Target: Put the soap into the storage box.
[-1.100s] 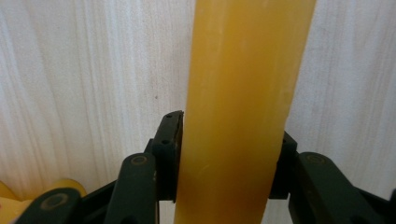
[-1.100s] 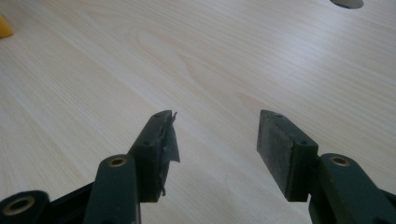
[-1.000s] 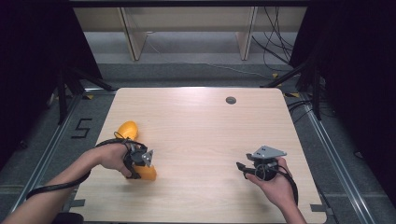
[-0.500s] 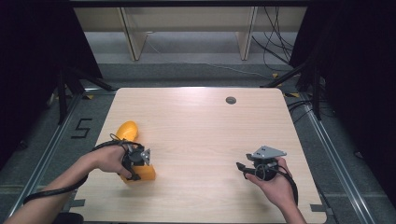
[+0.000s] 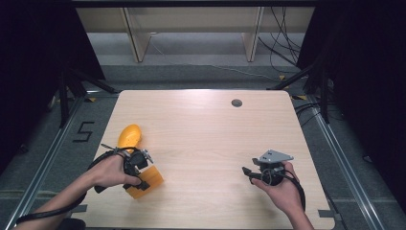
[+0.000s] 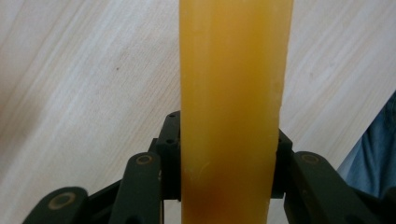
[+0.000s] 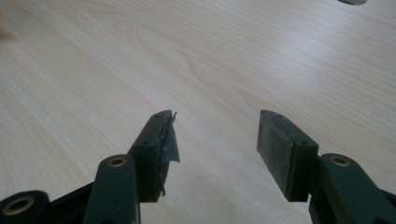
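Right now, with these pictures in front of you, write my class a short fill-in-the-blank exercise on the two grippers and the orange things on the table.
1. The left gripper is shut on an orange ____.
2. The right gripper has its jaws ____, with nothing between them.
3. The rounded orange piece lies on the wooden ____, near its left edge.

Missing words: block; open; table

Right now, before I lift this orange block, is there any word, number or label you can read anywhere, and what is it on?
"5" - a dark number marked on the grey floor left of the table.
No writing shows on the orange block held in the left gripper, the yellow piece beside it, the right gripper or the table top.
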Available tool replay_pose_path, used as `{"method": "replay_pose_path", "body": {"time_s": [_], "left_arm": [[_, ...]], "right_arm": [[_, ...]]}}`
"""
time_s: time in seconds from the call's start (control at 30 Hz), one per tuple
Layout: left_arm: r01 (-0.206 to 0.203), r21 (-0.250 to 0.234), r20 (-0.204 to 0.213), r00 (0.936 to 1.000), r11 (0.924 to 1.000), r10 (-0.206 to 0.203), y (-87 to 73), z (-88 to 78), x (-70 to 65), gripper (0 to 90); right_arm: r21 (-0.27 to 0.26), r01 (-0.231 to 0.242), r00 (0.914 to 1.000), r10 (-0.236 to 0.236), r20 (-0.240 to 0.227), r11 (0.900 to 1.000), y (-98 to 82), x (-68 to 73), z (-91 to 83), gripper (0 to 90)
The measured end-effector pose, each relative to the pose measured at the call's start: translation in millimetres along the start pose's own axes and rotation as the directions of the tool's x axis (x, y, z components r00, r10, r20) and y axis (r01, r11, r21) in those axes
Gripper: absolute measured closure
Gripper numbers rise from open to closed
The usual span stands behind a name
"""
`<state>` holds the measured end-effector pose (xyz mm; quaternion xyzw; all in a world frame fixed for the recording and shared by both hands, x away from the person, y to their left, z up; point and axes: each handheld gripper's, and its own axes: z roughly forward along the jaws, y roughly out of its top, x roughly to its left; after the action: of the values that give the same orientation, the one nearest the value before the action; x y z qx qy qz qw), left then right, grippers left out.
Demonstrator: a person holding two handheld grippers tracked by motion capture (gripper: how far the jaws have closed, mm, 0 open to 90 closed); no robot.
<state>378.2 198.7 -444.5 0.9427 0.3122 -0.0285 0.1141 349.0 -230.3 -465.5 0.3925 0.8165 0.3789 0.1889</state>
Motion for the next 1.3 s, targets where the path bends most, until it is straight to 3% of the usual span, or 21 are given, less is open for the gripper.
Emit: {"method": "replay_pose_path", "body": {"time_s": [0.07,0.13,0.2,0.3,0.33,0.37,0.47,0.5,0.57,0.6,0.7,0.73,0.77,0.83,0.97,1.0,1.03,1.1,1.2,1.27,1.3], "left_arm": [[0.089,-0.010,-0.011,0.9960,0.9960,-0.089,0.1,-0.9,-2.8,60.3],[0.195,-0.036,0.002,0.9808,0.9802,-0.195,-0.1,-2.4,-4.1,60.5],[0.324,-0.045,0.026,0.9459,0.9449,-0.324,-0.6,-4.6,-3.6,60.5],[0.327,-0.054,-0.001,0.9449,0.9436,-0.327,-0.8,-6.6,-2.7,60.5],[0.347,-0.063,-0.022,0.9368,0.9357,-0.349,-0.8,-7.0,-2.3,60.5],[0.351,-0.053,-0.039,0.9349,0.9350,-0.353,-1.0,-7.8,-0.3,60.5],[0.372,-0.052,-0.040,0.9265,0.9268,-0.374,-2.4,-10.4,2.9,60.5],[0.390,-0.060,-0.039,0.9189,0.9189,-0.393,-2.7,-11.4,3.3,60.5],[0.387,-0.051,-0.045,0.9199,0.9205,-0.390,-3.3,-13.3,4.7,60.5],[0.402,-0.063,-0.046,0.9129,0.9133,-0.406,-3.4,-13.5,4.6,60.5],[0.409,-0.066,-0.047,0.9100,0.9103,-0.412,-3.7,-15.4,7.4,60.5],[0.424,-0.079,-0.049,0.9021,0.9020,-0.429,-3.5,-15.6,7.4,60.5],[0.413,-0.067,-0.047,0.9080,0.9083,-0.416,-3.9,-17.3,9.6,60.5],[0.430,-0.082,-0.052,0.8989,0.8990,-0.435,-4.3,-18.3,11.1,60.5],[0.427,-0.080,-0.057,0.9000,0.9006,-0.432,-6.8,-22.4,17.1,60.5],[0.435,-0.105,-0.049,0.8961,0.8944,-0.441,-7.7,-21.7,17.8,60.5],[0.420,-0.076,-0.059,0.9035,0.9043,-0.425,-8.4,-24.9,20.4,60.5],[0.437,-0.103,-0.051,0.8948,0.8935,-0.444,-9.0,-25.2,21.7,60.5],[0.439,-0.097,-0.058,0.8933,0.8931,-0.446,-10.1,-27.0,25.1,60.4],[0.429,-0.086,-0.063,0.8984,0.8992,-0.435,-11.8,-27.5,28.8,60.5],[0.439,-0.095,-0.058,0.8933,0.8932,-0.446,-12.1,-27.1,29.4,60.5]], "right_arm": [[0.012,-0.019,0.9998,0.019,-0.007,1.000,0.1,2.0,-0.5,46.4],[0.007,-0.002,1.0000,0.002,-0.006,1.000,0.3,0.5,-0.2,46.4],[0.009,-0.001,1.0000,0.001,-0.004,1.000,0.4,0.4,-0.5,46.4],[0.006,0.001,1.0000,-0.001,-0.003,1.000,0.2,0.2,-0.5,46.4],[-0.001,-0.001,1.0000,0.001,0.000,1.000,0.0,0.4,-0.2,46.4],[-0.003,-0.002,1.0000,0.002,-0.001,1.000,-0.1,0.4,0.0,46.4],[0.000,0.000,1.0000,0.000,-0.001,1.000,0.0,0.2,-0.4,46.4],[0.000,0.000,1.0000,0.000,-0.001,1.000,0.0,0.2,-0.3,46.4],[0.001,-0.001,1.0000,0.001,-0.001,1.000,0.1,0.2,-0.1,46.4],[0.005,0.000,1.0000,0.000,-0.003,1.000,0.2,0.2,-0.3,46.4],[0.007,0.000,1.0000,0.000,-0.003,1.000,0.5,0.6,-0.9,46.4],[0.003,-0.001,1.0000,0.001,-0.001,1.000,0.4,0.6,-0.9,46.4],[0.004,0.001,1.0000,-0.001,0.001,1.000,0.4,0.3,-1.0,46.4],[0.003,0.001,1.0000,-0.001,0.000,1.000,0.3,0.0,-1.0,46.4],[0.001,0.000,1.0000,0.000,0.000,1.000,0.5,0.1,-1.2,46.4],[0.001,0.000,1.0000,0.000,0.001,1.000,0.5,0.1,-1.2,46.3],[0.000,0.001,1.0000,-0.001,0.001,1.000,0.5,0.1,-1.2,46.4],[-0.001,0.001,1.0000,-0.001,0.002,1.000,0.5,0.0,-1.2,46.4],[-0.005,0.013,0.9999,-0.013,0.003,1.000,0.2,-0.6,-0.6,46.4],[-0.004,0.014,0.9999,-0.013,0.004,1.000,0.2,-0.5,-0.5,46.4],[-0.004,0.014,0.9999,-0.014,0.004,1.000,0.2,-0.5,-0.5,46.4]]}}
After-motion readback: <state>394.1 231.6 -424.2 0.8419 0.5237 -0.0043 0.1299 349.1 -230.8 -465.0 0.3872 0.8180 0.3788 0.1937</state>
